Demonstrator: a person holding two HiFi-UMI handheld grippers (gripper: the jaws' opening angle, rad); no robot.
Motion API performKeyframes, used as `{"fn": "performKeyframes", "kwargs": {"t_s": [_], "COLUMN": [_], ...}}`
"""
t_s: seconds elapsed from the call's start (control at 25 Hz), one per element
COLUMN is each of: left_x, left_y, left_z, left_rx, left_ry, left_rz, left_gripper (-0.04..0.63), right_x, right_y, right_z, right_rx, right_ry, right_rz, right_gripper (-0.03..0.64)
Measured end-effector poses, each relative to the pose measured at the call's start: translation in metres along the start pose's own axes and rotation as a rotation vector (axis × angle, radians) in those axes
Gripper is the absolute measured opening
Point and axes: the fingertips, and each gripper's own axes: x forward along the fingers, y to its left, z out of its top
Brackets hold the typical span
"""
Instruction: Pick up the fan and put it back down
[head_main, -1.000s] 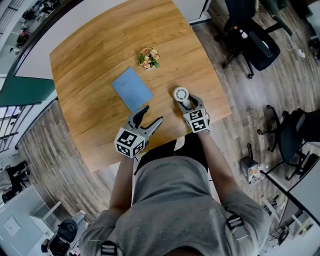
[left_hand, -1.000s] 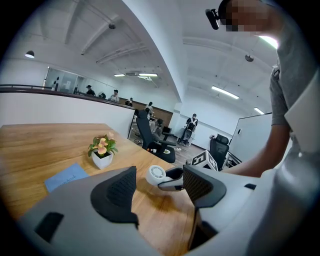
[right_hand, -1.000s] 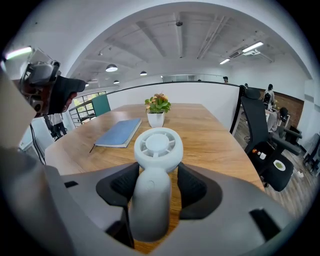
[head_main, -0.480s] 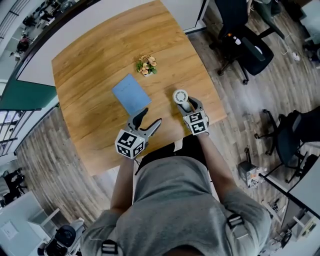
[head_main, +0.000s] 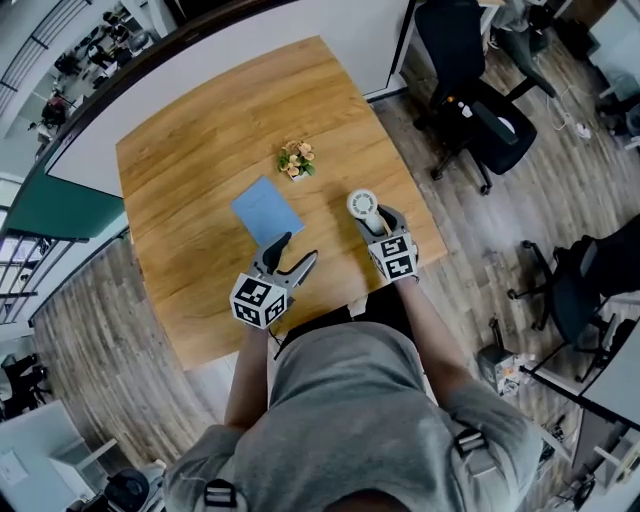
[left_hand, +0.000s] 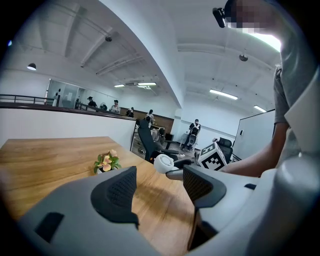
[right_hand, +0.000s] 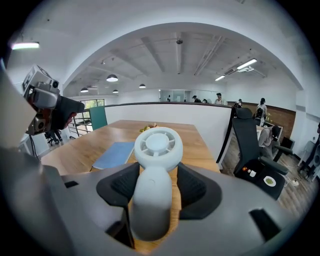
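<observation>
A small white hand-held fan (head_main: 362, 204) is off the wooden table (head_main: 200, 170), near its right front corner. My right gripper (head_main: 377, 222) is shut on its handle. In the right gripper view the round fan head (right_hand: 157, 150) stands above the jaws and both dark pads (right_hand: 120, 187) press the handle's sides. My left gripper (head_main: 297, 250) hovers open and empty over the table's front edge. In the left gripper view, the left gripper (left_hand: 159, 187) has only air between its jaws, and the fan (left_hand: 162, 163) shows beyond them to the right.
A blue notebook (head_main: 267, 210) lies mid-table, and a small flower pot (head_main: 296, 159) stands behind it. A black office chair (head_main: 480, 100) is on the wood floor past the table's right side. A white partition wall runs behind the table.
My right gripper has risen with the fan in it, lifting the fan off the table. My left gripper has also risen a little and stays open.
</observation>
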Motion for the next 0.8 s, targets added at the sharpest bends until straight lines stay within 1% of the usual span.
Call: {"fn": "performKeyframes", "kwargs": {"t_s": [0.24, 0.4, 0.8], "left_x": [-0.003, -0.004, -0.014], "left_y": [0.005, 0.005, 0.010], "left_z": [0.025, 0.037, 0.042], "left_rx": [0.032, 0.050, 0.072], "left_ry": [-0.041, -0.065, -0.067], "left_rz": [0.006, 0.001, 0.000], "left_gripper": [0.298, 0.298, 0.298], "right_x": [-0.007, -0.014, -0.030], "right_y": [-0.003, -0.005, -0.001], "right_z": [0.034, 0.057, 0.087], "right_rx": [-0.007, -0.030, -0.069], "right_ry": [-0.065, -0.107, -0.187], "right_rz": [-0.017, -0.029, -0.071], "right_gripper": [0.241, 0.241, 0.238]}}
